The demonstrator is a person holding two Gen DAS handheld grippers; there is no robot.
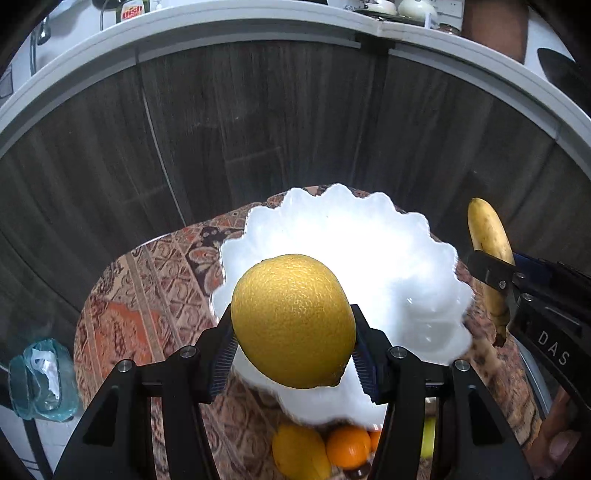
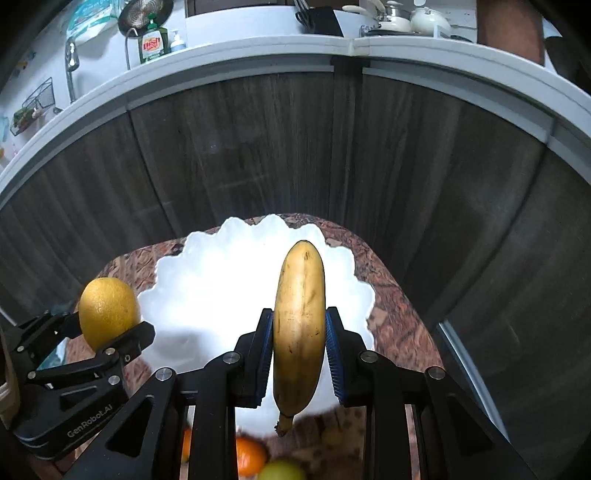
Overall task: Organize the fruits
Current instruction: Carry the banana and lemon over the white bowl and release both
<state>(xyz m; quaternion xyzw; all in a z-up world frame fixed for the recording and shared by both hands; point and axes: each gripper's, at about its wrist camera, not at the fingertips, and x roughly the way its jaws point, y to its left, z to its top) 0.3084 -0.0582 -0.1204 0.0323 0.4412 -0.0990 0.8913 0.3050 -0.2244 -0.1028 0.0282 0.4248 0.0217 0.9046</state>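
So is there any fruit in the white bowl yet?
No, the white bowl is bare inside; the lemon and banana are both held above it in the grippers.

A home kitchen is shown. A long white countertop (image 2: 258, 48) is seen running above dark wood-grain cabinet doors (image 2: 236, 147). At the left a tap (image 2: 71, 59) is set over what appears to be a sink, with a green bottle of dish soap (image 2: 152, 42) and a small pump bottle (image 2: 177, 41) placed beside it. A metal strainer (image 2: 142, 11) is hung on the wall behind, and a wire rack (image 2: 31, 107) is fixed further left. Cream pots with lids (image 2: 410, 18) are kept on the counter to the right.
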